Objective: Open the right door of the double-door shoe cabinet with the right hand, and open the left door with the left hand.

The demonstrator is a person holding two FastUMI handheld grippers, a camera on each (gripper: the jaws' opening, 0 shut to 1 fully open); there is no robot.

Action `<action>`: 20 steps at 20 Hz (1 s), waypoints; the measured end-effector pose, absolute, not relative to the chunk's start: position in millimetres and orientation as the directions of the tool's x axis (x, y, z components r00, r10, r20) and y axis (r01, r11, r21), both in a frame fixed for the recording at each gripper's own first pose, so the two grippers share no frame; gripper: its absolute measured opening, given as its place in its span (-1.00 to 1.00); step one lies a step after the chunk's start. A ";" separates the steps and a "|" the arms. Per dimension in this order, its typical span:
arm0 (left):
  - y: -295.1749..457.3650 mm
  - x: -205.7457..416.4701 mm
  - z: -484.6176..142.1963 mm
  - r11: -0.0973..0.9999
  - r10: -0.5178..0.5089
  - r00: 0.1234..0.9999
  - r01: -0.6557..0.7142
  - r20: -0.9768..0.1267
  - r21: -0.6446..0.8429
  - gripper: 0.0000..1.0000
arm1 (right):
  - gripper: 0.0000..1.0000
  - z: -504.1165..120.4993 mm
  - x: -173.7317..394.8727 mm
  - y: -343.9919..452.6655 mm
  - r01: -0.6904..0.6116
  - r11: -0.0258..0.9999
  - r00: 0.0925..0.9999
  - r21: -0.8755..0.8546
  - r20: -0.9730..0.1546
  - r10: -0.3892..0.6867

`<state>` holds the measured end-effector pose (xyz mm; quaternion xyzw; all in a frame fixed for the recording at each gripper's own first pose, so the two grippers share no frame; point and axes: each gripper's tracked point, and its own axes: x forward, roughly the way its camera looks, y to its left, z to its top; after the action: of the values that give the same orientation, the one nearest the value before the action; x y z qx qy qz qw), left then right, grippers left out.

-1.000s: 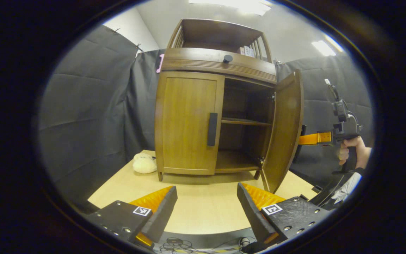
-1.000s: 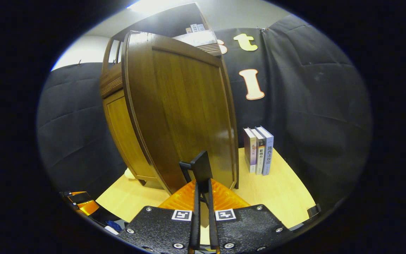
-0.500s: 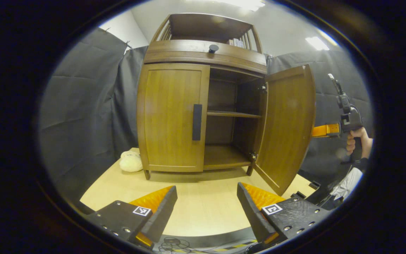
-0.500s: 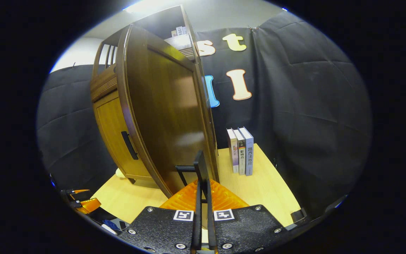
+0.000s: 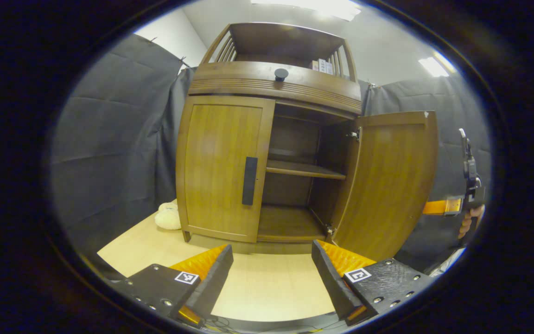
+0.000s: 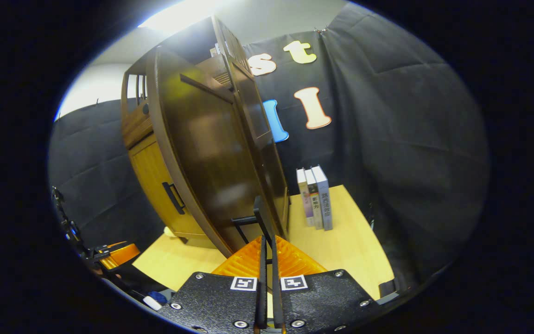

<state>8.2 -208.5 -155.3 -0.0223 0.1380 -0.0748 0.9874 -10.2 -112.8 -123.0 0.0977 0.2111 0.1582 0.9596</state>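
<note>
The wooden shoe cabinet (image 5: 267,88) stands on the table. Its right door (image 5: 387,185) is swung wide open, baring the inner shelf (image 5: 304,169). The left door (image 5: 220,169) is closed, its dark handle (image 5: 250,181) upright. My left gripper (image 5: 271,273) hangs open in front of the cabinet, apart from it. In the right gripper view my right gripper (image 6: 267,243) is shut on the right door's handle (image 6: 260,215), the door (image 6: 202,153) seen nearly edge-on. Farther off in the left gripper view, the right gripper (image 5: 438,207) and a hand (image 5: 468,222) show behind the open door.
A pale plush toy (image 5: 167,218) lies on the table (image 5: 267,287) left of the cabinet. Three books (image 6: 313,197) stand upright right of the cabinet. A drawer knob (image 5: 281,73) sits above the doors. Black cloth walls surround the table.
The right door has swung further open, pulled by my right gripper. My left gripper has shifted a little before the cabinet and stayed open.
</note>
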 end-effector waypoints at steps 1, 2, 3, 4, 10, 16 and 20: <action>-209.6 8.1 -152.8 0.991 -0.133 0.954 0.121 -0.267 -0.062 1.00 | -0.91 -123.7 -10.3 -116.3 -0.271 0.926 0.857 0.263 -0.373 0.357; -210.7 8.4 -149.1 0.994 -0.104 0.959 0.094 -0.262 -0.048 1.00 | -0.94 -123.8 -10.6 -117.1 -0.280 0.918 0.851 0.279 -0.370 0.372; -209.1 7.0 -145.3 0.997 -0.071 0.964 0.067 -0.257 -0.027 1.00 | -0.95 -124.1 -10.7 -117.7 -0.290 0.909 0.844 0.300 -0.368 0.390; -207.1 3.7 -142.1 0.999 -0.042 0.968 0.041 -0.246 -0.009 1.00 | -0.96 -123.2 -9.9 -120.6 -0.297 0.904 0.842 0.309 -0.361 0.400; -202.0 17.9 -115.8 1.000 0.012 0.983 -0.011 -0.183 0.007 1.00 | -0.99 -118.1 -12.9 -158.9 -0.266 0.924 0.878 0.276 -0.328 0.350; -187.7 106.7 -93.1 1.000 -0.028 0.992 0.028 -0.125 0.001 1.00 | -0.99 -96.8 -36.5 -199.3 -0.123 0.986 0.948 0.117 -0.279 0.151; -175.4 173.4 -93.1 0.998 -0.066 0.989 0.068 -0.129 0.010 1.00 | -0.96 -67.8 -54.3 -201.8 0.026 0.998 0.980 0.057 -0.198 -0.015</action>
<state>173.4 -175.4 -93.1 0.0073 0.0645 -0.0336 0.9973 -54.3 -201.8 -67.8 0.0296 0.0993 -0.0103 0.9946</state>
